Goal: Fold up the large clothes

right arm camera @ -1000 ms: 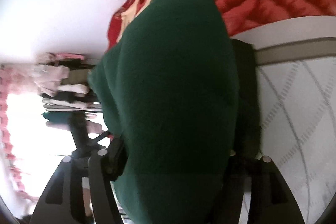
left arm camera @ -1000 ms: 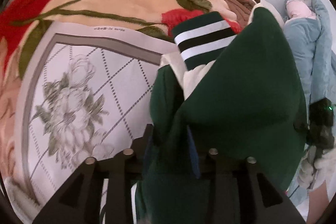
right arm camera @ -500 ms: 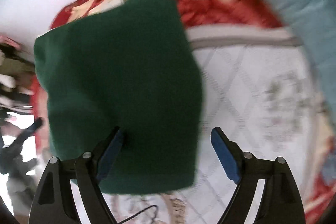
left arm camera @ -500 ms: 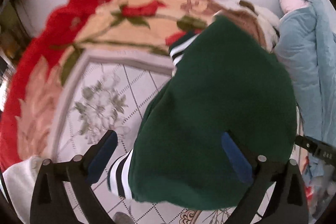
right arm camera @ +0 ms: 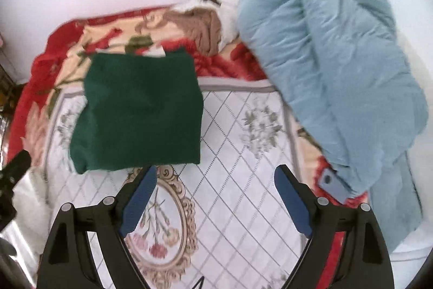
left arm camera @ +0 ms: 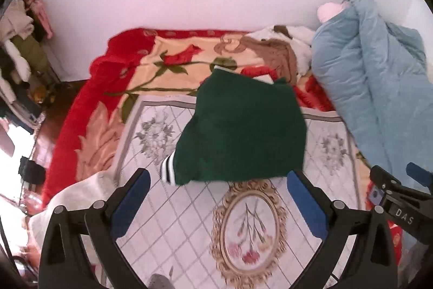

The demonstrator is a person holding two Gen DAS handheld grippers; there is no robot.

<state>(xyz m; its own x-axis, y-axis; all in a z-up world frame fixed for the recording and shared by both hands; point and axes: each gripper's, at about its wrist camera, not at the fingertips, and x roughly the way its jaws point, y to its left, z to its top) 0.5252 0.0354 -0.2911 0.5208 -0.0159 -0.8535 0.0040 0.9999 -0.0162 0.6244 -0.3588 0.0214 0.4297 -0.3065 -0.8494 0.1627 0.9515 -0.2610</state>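
A dark green sweater [left arm camera: 243, 132] lies folded into a rough square on the white patterned bedspread [left arm camera: 173, 218], a black-and-white striped cuff [left arm camera: 167, 173] sticking out at its near left corner. It also shows in the right wrist view [right arm camera: 140, 113]. My left gripper [left arm camera: 219, 205] is open and empty, held back above the bedspread just short of the sweater's near edge. My right gripper [right arm camera: 216, 202] is open and empty, to the right of the sweater's near right corner. The right gripper's body shows at the right edge of the left wrist view [left arm camera: 400, 202].
A light blue quilt [right arm camera: 333, 72] is heaped on the right of the bed. A red and cream floral blanket [left arm camera: 130, 77] covers the far side, with brown and white clothing [left arm camera: 281, 50] against the wall. A clothes rack [left arm camera: 19, 45] stands at the left.
Both grippers were shut on the green sweater a second ago. They have opened, let it drop flat on the bedspread, and pulled back toward me.
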